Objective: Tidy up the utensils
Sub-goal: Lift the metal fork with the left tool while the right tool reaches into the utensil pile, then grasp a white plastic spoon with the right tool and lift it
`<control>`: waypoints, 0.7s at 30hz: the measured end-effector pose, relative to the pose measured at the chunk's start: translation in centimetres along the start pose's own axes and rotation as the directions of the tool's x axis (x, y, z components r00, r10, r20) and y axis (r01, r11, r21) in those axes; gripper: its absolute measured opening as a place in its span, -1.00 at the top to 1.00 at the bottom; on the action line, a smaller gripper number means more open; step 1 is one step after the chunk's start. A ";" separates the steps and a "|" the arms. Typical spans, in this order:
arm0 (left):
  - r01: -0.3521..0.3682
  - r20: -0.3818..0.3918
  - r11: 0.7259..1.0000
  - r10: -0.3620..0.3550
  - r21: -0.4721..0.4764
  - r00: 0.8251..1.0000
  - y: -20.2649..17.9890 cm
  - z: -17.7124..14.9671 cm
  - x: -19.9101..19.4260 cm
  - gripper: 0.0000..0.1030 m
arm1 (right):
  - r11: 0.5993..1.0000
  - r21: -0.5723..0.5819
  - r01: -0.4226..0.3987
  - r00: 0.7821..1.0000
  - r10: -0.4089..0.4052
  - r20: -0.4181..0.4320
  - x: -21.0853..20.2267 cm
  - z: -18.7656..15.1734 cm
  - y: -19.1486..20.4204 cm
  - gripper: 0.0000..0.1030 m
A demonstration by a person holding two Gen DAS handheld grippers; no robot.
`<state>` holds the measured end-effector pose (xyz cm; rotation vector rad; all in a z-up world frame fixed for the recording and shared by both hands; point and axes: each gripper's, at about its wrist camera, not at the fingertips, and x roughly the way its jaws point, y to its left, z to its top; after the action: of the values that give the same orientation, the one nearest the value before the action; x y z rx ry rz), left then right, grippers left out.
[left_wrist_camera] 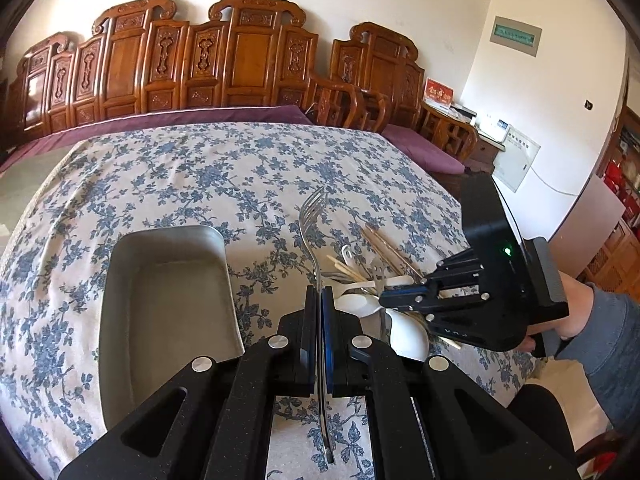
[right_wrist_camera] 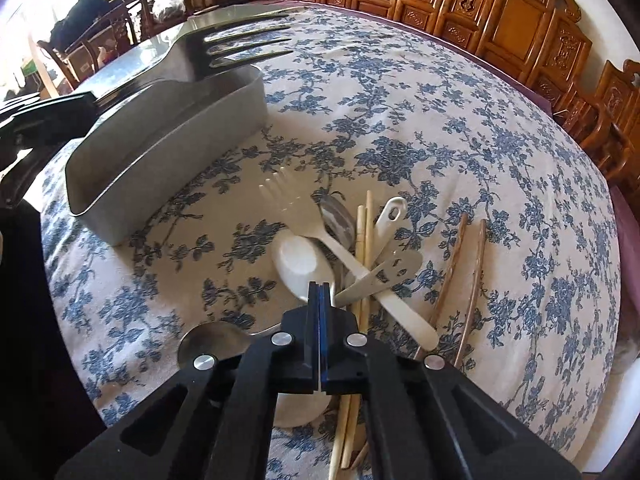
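Observation:
My left gripper [left_wrist_camera: 320, 292] is shut on the handle of a metal fork [left_wrist_camera: 314, 232], tines up and away, just right of the grey metal tray [left_wrist_camera: 120, 280]. In the right wrist view the same fork [right_wrist_camera: 224, 48] hangs over the tray [right_wrist_camera: 160, 152]. My right gripper [right_wrist_camera: 320, 290] points down into the utensil pile with its jaws together at the neck of a white spoon [right_wrist_camera: 300, 264]; a thin white strip shows between the pads. From the left wrist view, the right gripper [left_wrist_camera: 382, 300] touches that white spoon [left_wrist_camera: 356, 304].
The pile holds a white plastic fork [right_wrist_camera: 296, 208], a metal spoon [right_wrist_camera: 338, 220], pale chopsticks [right_wrist_camera: 362, 248], a metal handle [right_wrist_camera: 392, 268] and brown chopsticks [right_wrist_camera: 460, 272]. Another metal spoon [right_wrist_camera: 212, 344] lies at the near left. Carved wooden benches [left_wrist_camera: 248, 52] line the floral tablecloth's far edge.

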<state>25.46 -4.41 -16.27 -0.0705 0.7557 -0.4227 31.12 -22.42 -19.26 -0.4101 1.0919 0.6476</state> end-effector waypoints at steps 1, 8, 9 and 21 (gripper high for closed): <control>-0.001 0.001 1.000 0.001 -0.001 1.000 0.1 0.0 0.0 0.97 | 1.000 -0.002 -0.001 1.000 0.001 -0.001 0.0 0.0 0.1 0.99; -0.008 0.009 1.000 0.008 -0.004 1.000 0.4 0.0 -0.5 0.97 | 0.999 -0.027 0.030 0.999 -0.031 -0.020 -0.3 -0.1 -0.5 0.74; -0.008 0.009 1.000 0.008 -0.005 1.000 0.5 0.0 -0.5 0.97 | 0.999 -0.036 0.029 0.999 -0.030 -0.034 -0.1 -0.2 -0.6 0.67; 0.003 0.000 1.000 -0.003 -0.007 1.000 0.5 0.0 -0.3 0.97 | 0.994 -0.105 0.028 0.995 -0.038 -0.090 1.4 0.4 0.2 0.65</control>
<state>25.43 -3.88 -16.18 -0.0777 0.7572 -0.4230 31.71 -21.69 -20.43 -0.5513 1.1392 0.6631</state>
